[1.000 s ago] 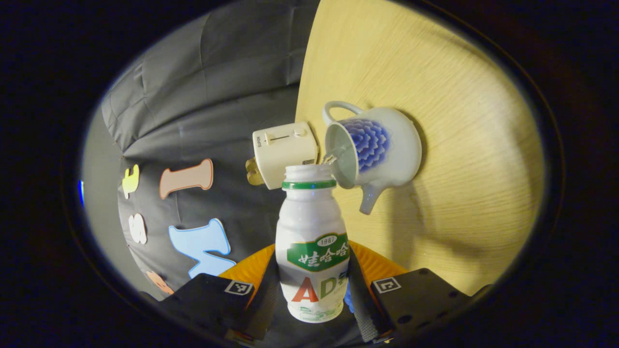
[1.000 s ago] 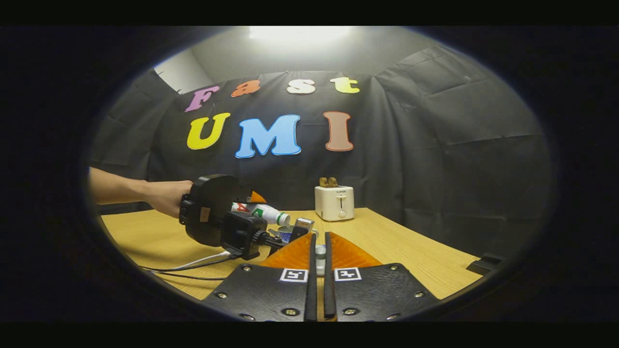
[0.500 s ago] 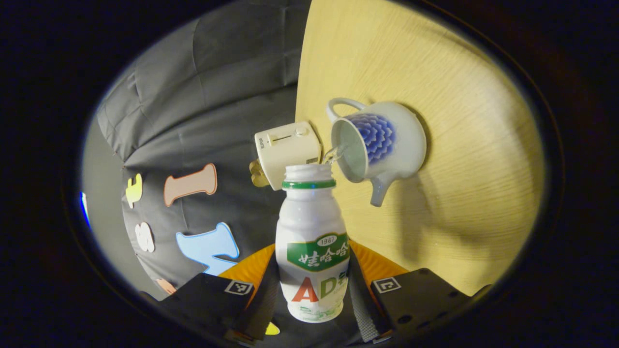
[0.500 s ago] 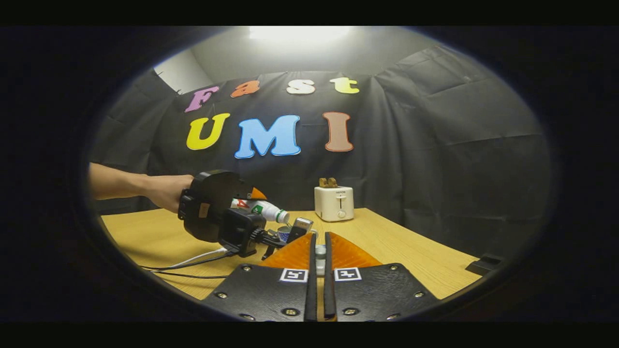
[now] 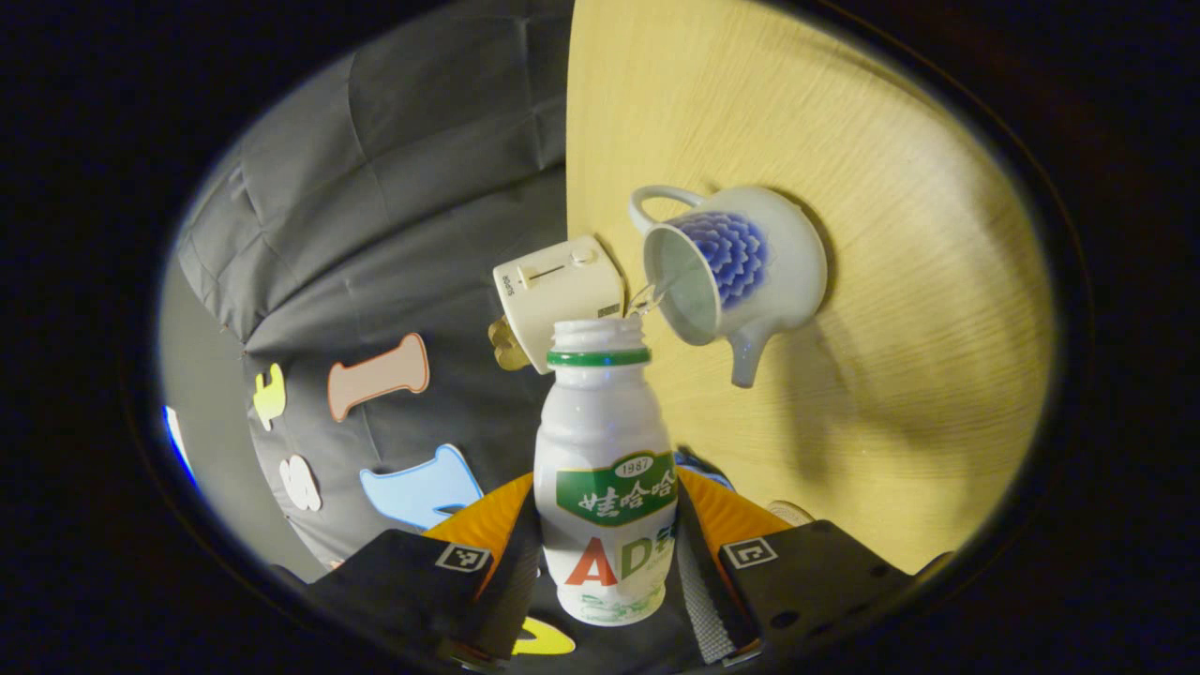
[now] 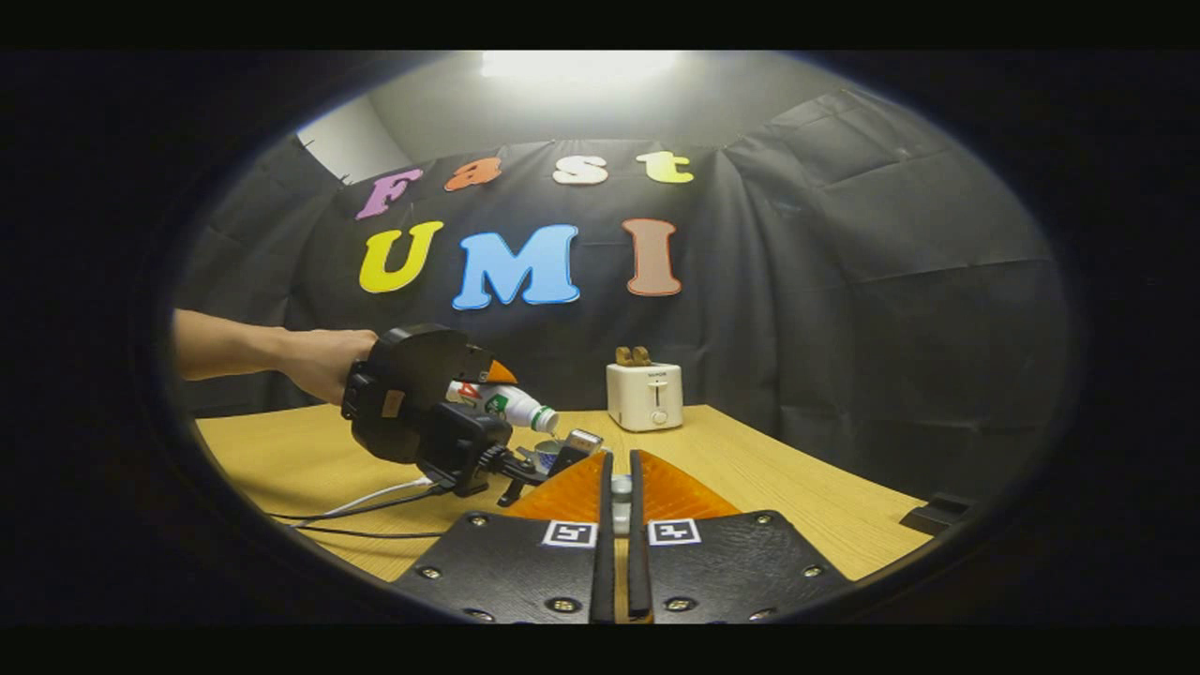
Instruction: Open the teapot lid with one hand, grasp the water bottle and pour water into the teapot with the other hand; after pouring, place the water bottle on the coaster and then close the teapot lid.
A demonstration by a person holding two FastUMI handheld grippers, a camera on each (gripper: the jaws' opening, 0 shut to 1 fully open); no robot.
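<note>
Black cloth hangs behind a pale wooden worktop (image 5: 891, 281), pretty dim booth overall. Left gripper (image 5: 605, 553) has both fingers clamped on the water bottle (image 5: 605, 487), a white one with a green band at the neck and no cap. It's tipped over sideways, mouth right at the rim of the teapot (image 5: 741, 267), and a thin clear stream of water (image 5: 647, 298) runs from the mouth into the open pot. Teapot is white with a blue flower pattern, lid off, standing on the worktop just beside a cream toaster (image 5: 558, 286). Can't make out how full it is. Right gripper (image 6: 619, 497) is nearly closed, pinching a small white knob, presumably the teapot lid (image 6: 620, 490), held near the pouring. In the right gripper view a hand (image 6: 319, 361) holds the left gripper with the bottle tilted down.
</note>
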